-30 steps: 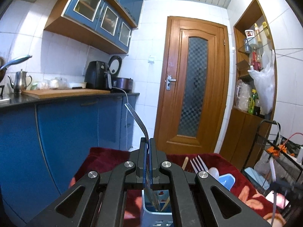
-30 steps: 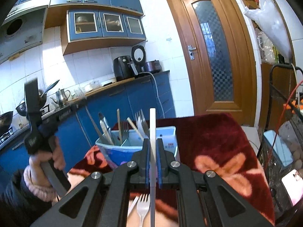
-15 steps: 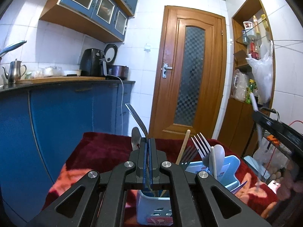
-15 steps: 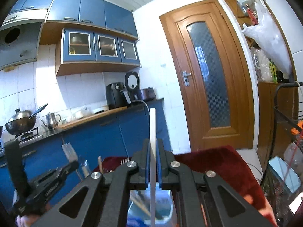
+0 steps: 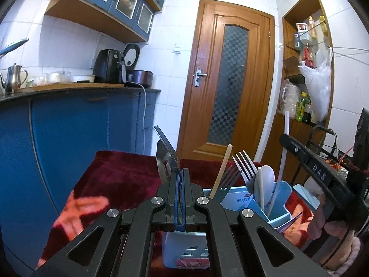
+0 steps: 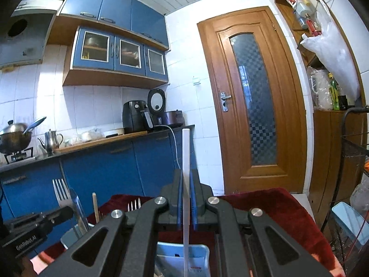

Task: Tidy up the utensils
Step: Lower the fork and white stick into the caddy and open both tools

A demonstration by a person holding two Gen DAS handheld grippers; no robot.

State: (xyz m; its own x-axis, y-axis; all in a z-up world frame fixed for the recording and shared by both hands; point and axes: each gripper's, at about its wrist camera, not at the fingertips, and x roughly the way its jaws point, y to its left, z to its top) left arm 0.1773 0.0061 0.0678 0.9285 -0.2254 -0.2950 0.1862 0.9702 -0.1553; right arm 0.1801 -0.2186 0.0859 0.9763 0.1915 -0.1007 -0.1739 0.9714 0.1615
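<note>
Done: forks (image 5: 245,166) and white spoon (image 5: 267,175) stand in our blue caddy (image 5: 235,202) | left gripper (image 5: 180,196) pinches metal utensil (image 5: 167,149) above caddy | right gripper (image 6: 186,204) pinches white stick (image 6: 186,161) over it | left: drop both in

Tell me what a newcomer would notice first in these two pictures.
Most striking is each gripper clamped on a utensil above the blue caddy on the red cloth: the left gripper pinches a metal handle, the right gripper a white stick. Forks and a white spoon already stand in the caddy, with the brown door behind.
</note>
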